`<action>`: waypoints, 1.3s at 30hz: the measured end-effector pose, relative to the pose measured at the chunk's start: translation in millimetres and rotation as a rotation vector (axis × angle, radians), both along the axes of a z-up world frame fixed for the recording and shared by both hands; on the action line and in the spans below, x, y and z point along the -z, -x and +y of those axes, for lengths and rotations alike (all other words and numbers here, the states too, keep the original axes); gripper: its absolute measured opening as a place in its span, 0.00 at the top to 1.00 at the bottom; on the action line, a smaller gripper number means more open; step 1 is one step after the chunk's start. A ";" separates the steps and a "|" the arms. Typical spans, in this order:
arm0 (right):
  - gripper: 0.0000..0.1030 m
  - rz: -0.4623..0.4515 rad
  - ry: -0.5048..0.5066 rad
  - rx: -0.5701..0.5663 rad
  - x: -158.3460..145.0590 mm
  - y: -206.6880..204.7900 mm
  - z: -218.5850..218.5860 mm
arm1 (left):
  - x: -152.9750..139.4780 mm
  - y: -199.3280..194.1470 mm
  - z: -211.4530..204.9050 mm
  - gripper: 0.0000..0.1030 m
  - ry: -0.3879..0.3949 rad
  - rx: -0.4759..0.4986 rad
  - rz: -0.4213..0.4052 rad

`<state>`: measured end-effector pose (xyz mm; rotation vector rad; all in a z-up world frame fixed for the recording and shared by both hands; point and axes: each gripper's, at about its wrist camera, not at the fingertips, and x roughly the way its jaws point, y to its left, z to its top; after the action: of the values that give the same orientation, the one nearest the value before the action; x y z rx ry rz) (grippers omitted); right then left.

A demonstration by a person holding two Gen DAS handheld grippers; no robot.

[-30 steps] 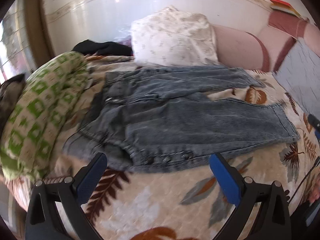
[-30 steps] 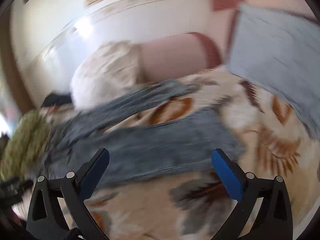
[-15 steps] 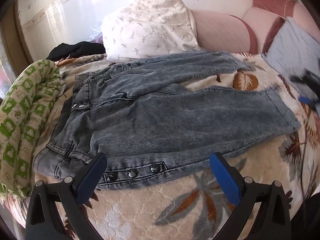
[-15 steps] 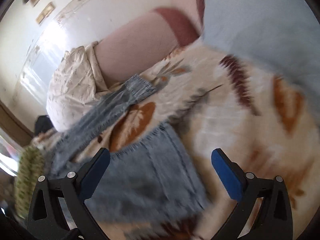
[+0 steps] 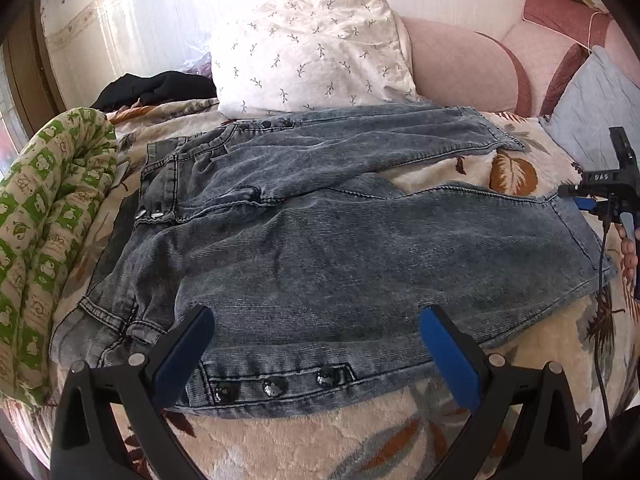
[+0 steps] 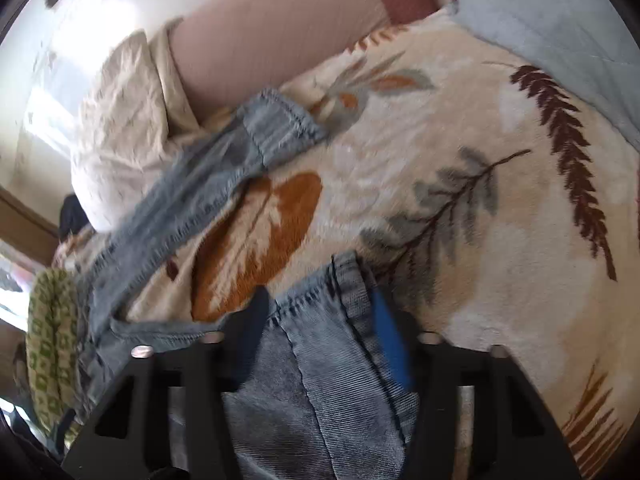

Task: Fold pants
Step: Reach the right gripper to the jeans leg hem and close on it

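So since a second back, the right gripper (image 6: 320,320) has swung in over the near leg's hem and its jaws have just been closing, with the cuff of the faded grey-blue denim pants (image 5: 320,232) now pinched between the blue pads. The left gripper (image 5: 316,344) has drifted closer to the pants too and hangs above the buttoned waistband edge, jaws spread wide, nothing in them.

The pants lie flat and spread out on the cream fleece blanket with the leaf print (image 5: 320,440), waist toward the green-and-white patterned rolled quilt (image 5: 44,232), legs splayed away from it in a V. Beyond the pants sits a white pillow with little sprig marks (image 5: 312,52), and behind that a pink padded headboard (image 5: 460,64).

Looks to me like the grab stage before the first fold. The cuff end seems sorted, so next the left jaws need to drop onto the waistband and clamp. After that, probably bring one leg over the other.
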<state>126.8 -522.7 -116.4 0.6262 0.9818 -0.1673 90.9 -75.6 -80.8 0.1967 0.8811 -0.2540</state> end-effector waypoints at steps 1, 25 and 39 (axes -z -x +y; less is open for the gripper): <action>0.77 0.021 -0.004 -0.005 3.1 -2.4 0.2 | 0.8 -0.8 -0.3 0.00 -0.004 0.001 0.000; 0.41 -0.068 0.032 0.011 -40.6 41.7 -6.8 | 22.3 -27.0 25.2 0.00 -0.060 -0.144 0.016; 0.74 0.118 0.164 0.057 -15.8 71.3 18.7 | 17.9 -35.1 27.0 0.00 -0.041 -0.056 0.117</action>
<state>55.6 -504.0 -100.6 0.4982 1.0526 -0.3353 126.1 -48.6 -98.7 0.1961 1.0066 -0.1966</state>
